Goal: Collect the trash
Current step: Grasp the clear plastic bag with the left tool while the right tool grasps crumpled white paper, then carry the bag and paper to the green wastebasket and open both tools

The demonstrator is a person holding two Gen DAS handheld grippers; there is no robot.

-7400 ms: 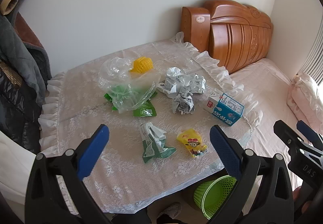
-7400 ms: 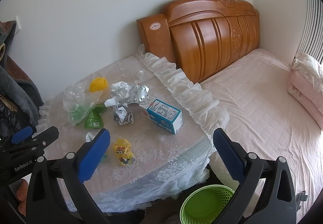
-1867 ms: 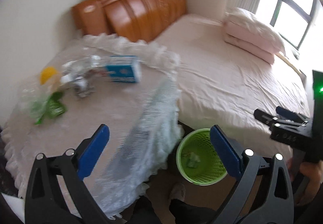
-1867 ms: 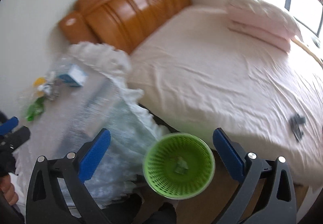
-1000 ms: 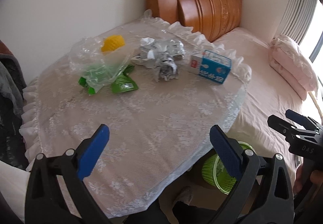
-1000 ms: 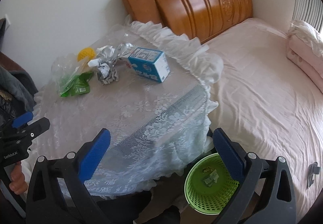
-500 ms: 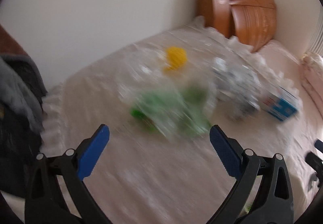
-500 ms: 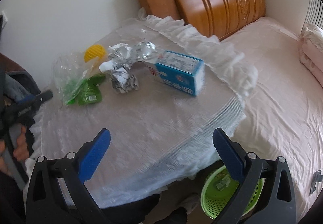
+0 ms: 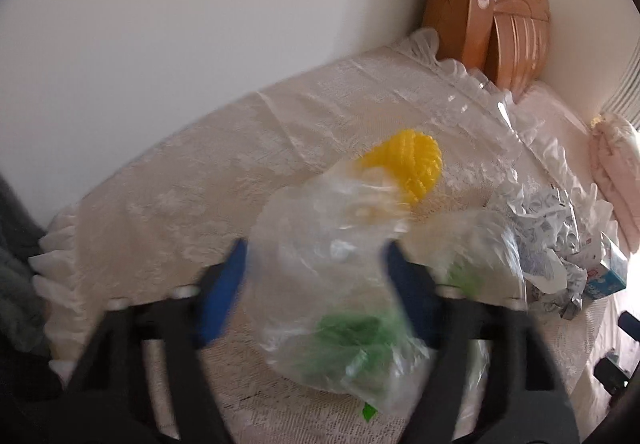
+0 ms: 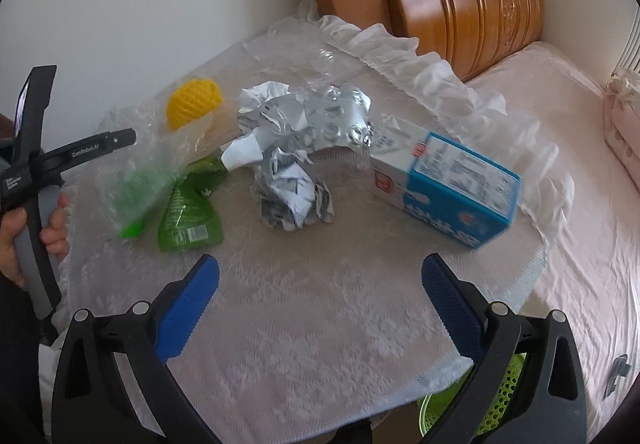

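My left gripper [image 9: 315,250] hangs over the table's left part. Its jaws are closing, and a clear plastic bag [image 9: 328,244] with green scraps inside is bunched between the blurred blue pads [image 9: 224,284]. A yellow mesh ball [image 9: 404,164] lies just behind the bag. In the right wrist view the bag [image 10: 160,152], a green wrapper [image 10: 188,216], crumpled paper [image 10: 292,196], crumpled foil [image 10: 320,116] and a blue carton [image 10: 452,188] lie on the lace cloth. My right gripper [image 10: 320,264] stands open above bare cloth, nearer than the paper.
The lace-covered table [image 10: 320,344] has a frilled edge. A green mesh bin [image 10: 496,416] stands on the floor below its front right corner. A wooden headboard [image 10: 460,0] and a pink bed [image 10: 580,204] lie to the right. A hand [image 10: 52,228] holds the left gripper's handle.
The left gripper has swung left and down onto the plastic bag, and its jaws have narrowed around it. The right gripper has come closer over the table, still open.
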